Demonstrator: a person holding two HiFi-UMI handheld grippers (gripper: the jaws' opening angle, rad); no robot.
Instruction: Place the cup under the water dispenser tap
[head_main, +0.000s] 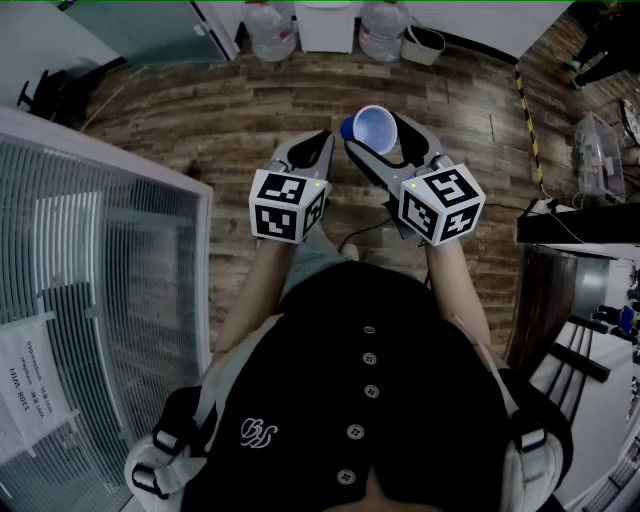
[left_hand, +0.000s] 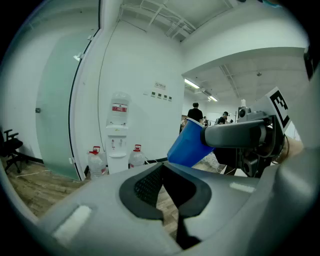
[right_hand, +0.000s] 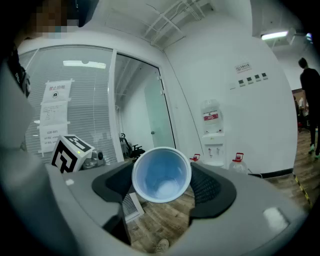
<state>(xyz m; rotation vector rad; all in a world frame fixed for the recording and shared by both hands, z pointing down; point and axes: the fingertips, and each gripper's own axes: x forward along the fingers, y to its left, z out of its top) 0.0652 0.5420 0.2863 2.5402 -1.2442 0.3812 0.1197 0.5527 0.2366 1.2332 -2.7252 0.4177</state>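
Gripping the blue disposable cup (right_hand: 161, 174) by its sides, the right gripper (head_main: 380, 130) holds it tipped over above the wooden plank floor (head_main: 200, 130), its wide white-rimmed mouth and pale blue inside facing back toward the person. Just left of it, the left gripper (head_main: 316, 142) has its jaws pressed together on nothing. Far ahead, the white water dispenser (head_main: 325, 22) stands at the wall between two clear water bottles (head_main: 270, 28).
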